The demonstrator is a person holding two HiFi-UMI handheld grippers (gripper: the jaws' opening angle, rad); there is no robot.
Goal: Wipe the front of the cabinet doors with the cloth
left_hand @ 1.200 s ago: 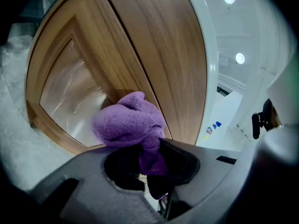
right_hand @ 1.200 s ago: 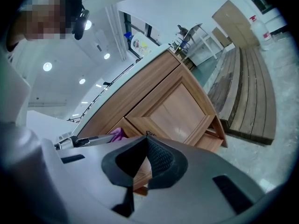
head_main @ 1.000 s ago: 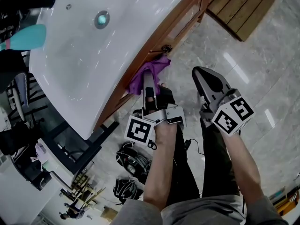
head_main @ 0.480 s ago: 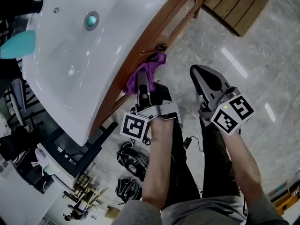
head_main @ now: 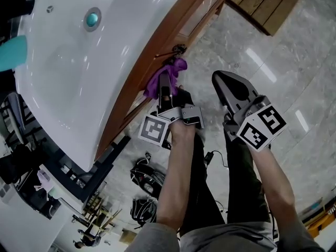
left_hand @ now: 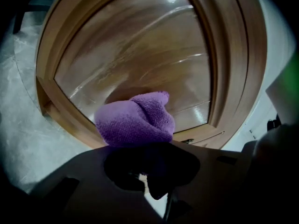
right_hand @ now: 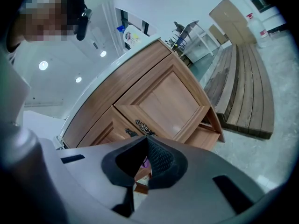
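Left gripper [left_hand: 140, 146] is clamped on a bunched purple microfibre cloth [left_hand: 135, 120]. The cloth sticks out past the jaw tips at 12 o'clock, right up against the lower part of the glossy brown wooden cabinet door [left_hand: 140, 55]. From the head view the cloth sits just under the dark ornate metal handle [head_main: 178, 49], which is at its 12 o'clock. The white glossy basin top [head_main: 79, 62] hangs over the cabinet at 10 o'clock. Right gripper [head_main: 231, 91] hangs at 3 o'clock of the left one, above the grey marble floor [head_main: 273, 62], with its jaws pinched together on nothing. A brown slatted wooden platform [head_main: 268, 4] lies at 1 o'clock.
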